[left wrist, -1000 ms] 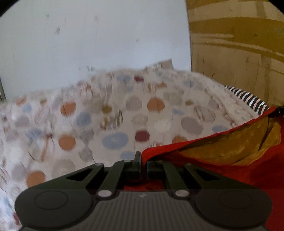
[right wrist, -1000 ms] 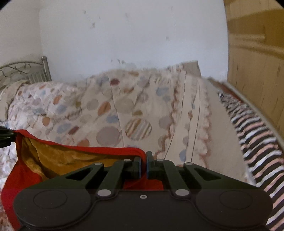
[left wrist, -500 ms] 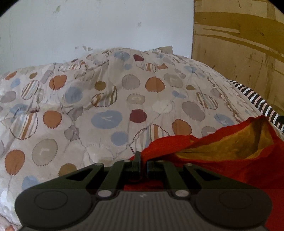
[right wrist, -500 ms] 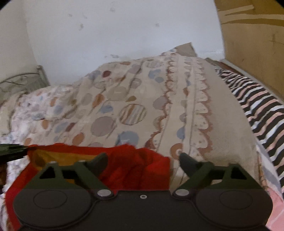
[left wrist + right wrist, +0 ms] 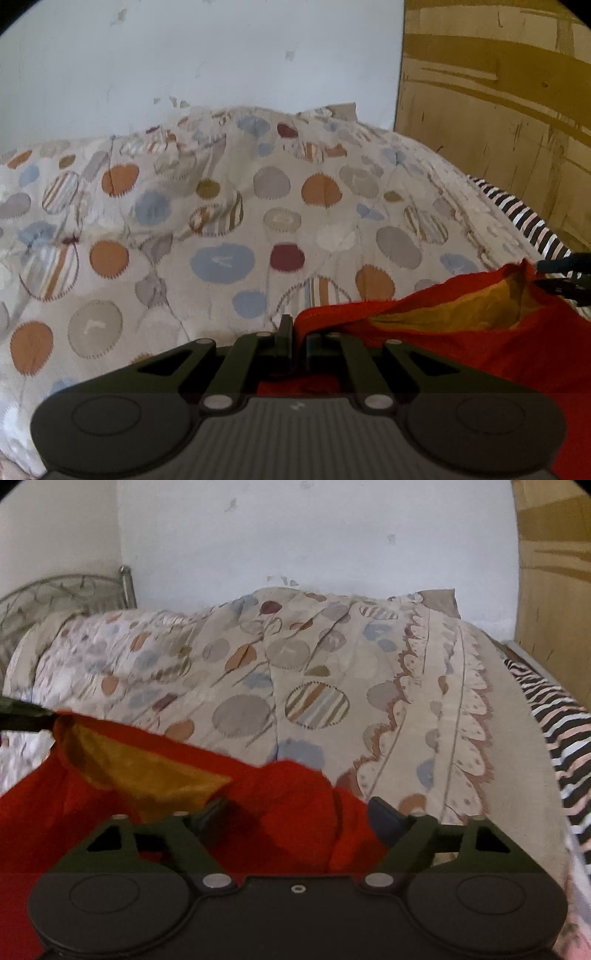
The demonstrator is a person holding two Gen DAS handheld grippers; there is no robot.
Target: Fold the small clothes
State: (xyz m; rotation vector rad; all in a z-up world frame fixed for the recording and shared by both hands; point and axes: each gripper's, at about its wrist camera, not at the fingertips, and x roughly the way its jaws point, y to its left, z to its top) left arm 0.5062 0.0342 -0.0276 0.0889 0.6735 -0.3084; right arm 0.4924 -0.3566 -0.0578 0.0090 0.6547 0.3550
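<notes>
**Cloth pinched on the left, loose on the right**

Cloth came first: your left gripper [image 5: 298, 334] had its jaws closed on a corner of the red garment [image 5: 461, 343], whose hem ran away to the right with its golden-yellow lining [image 5: 443, 314] showing. Your right gripper [image 5: 299, 812] stood with its jaws spread wide, the bunched red fabric lying between its fingers [image 5: 386, 818] but not clamped. The garment lay on the spotted bedcover [image 5: 221, 229], at the near edge of the bed. Beyond it, to the right, ran a striped sheet [image 5: 554, 720]; a wooden wardrobe [image 5: 498, 110] stood past that. A metal headboard [image 5: 55, 594] and the white wall [image 5: 295, 535] closed the far end.
</notes>
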